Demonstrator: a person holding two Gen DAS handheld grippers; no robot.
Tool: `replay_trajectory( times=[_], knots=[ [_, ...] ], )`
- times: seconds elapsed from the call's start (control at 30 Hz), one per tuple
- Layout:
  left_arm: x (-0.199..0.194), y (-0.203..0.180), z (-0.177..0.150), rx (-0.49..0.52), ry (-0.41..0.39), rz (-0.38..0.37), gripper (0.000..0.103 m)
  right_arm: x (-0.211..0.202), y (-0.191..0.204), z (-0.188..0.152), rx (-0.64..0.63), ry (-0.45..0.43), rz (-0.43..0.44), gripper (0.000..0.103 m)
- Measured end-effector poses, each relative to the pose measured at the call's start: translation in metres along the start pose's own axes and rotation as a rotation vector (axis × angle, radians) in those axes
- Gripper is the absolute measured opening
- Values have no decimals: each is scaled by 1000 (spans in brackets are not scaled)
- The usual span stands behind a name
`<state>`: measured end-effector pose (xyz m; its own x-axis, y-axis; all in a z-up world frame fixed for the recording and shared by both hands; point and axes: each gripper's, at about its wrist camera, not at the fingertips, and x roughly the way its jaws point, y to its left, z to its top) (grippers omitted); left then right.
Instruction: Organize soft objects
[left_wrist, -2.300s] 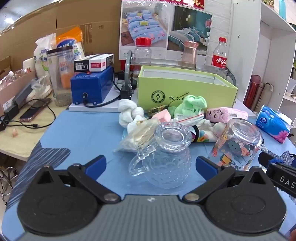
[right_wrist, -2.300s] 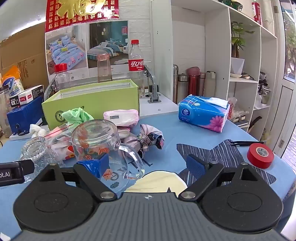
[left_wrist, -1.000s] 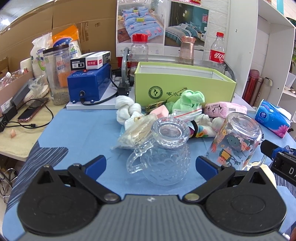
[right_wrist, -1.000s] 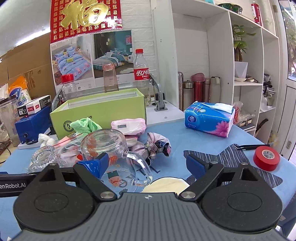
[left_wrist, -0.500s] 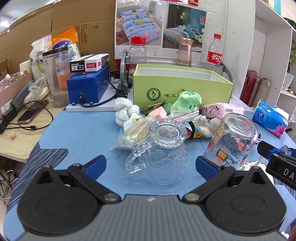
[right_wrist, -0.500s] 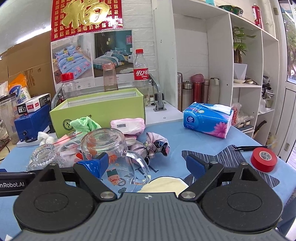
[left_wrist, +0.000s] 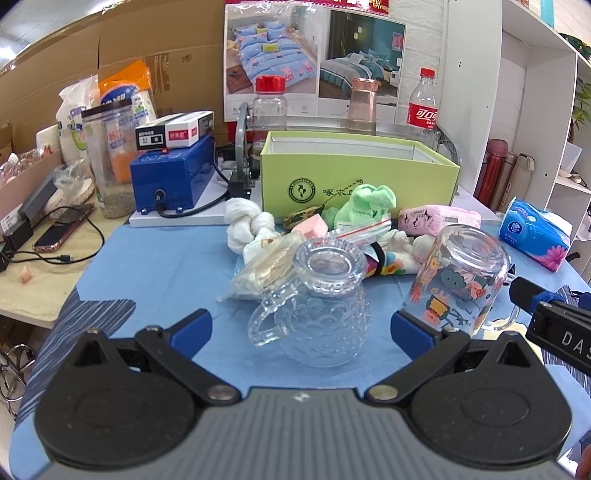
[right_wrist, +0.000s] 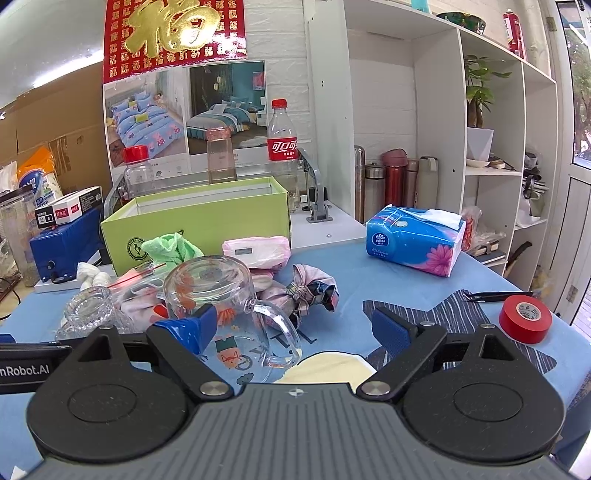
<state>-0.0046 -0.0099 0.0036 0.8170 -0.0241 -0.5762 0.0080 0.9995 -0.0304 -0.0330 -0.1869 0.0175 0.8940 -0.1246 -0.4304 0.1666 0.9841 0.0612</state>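
Blue tablecloth (left_wrist: 166, 266) covering the work table, cluttered; white shelving (right_wrist: 436, 122) to the right, cardboard and a bedding poster (left_wrist: 314, 55) behind.

Left gripper (left_wrist: 301, 328): jaws spread wide, nothing held, poised low over the cloth. Textured glass mug (left_wrist: 317, 306) standing upside down directly ahead, between the blue fingertips (left_wrist: 190, 326), not touched by either.

Right gripper (right_wrist: 293, 325): jaws likewise wide apart, empty. Printed glass mug (right_wrist: 218, 295) inverted just ahead, handle facing the camera, left fingertip in front of its wall; contact cannot be told.

Soft objects piled behind the two mugs, in front of the open green box (left_wrist: 358, 177): knotted white cloth (left_wrist: 243, 225) at the left, green cloth (left_wrist: 369, 201) against the box front, pink tissue pack (left_wrist: 439, 218) to the right, patterned socks (left_wrist: 388, 258) lying between the mugs, bagged item (left_wrist: 262, 269) touching the textured mug. Knotted floral bundle (right_wrist: 306, 288) just right of the printed mug. Box interior, as far as visible, shows only white lining.

Blue tissue pack (right_wrist: 413, 240) well to the right, apart from the pile. Red tape roll (right_wrist: 524, 317) near the right table edge, black tweezers (right_wrist: 495, 295) just beyond it.
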Motion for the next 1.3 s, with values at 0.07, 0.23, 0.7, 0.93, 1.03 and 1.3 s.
replay_trajectory(
  times=[0.07,0.23,0.7,0.93,1.03,1.3],
  knots=[
    [-1,0,0,0,-3,-1,102,0,0,0,0,0,0,78],
    [-10,1,1,-2,-20,-7,102,-7,0,2,1,-13,1,78],
    [6,81,1,-71,58,75,102,3,-37,0,40,43,-87,78],
    [36,83,68,-117,14,-39,102,32,-50,20,86,76,-85,78],
    [76,65,100,-36,69,-91,102,42,-51,28,91,73,-89,78],
    [174,58,102,41,266,40,102,75,-63,28,129,129,-99,78]
  ],
)
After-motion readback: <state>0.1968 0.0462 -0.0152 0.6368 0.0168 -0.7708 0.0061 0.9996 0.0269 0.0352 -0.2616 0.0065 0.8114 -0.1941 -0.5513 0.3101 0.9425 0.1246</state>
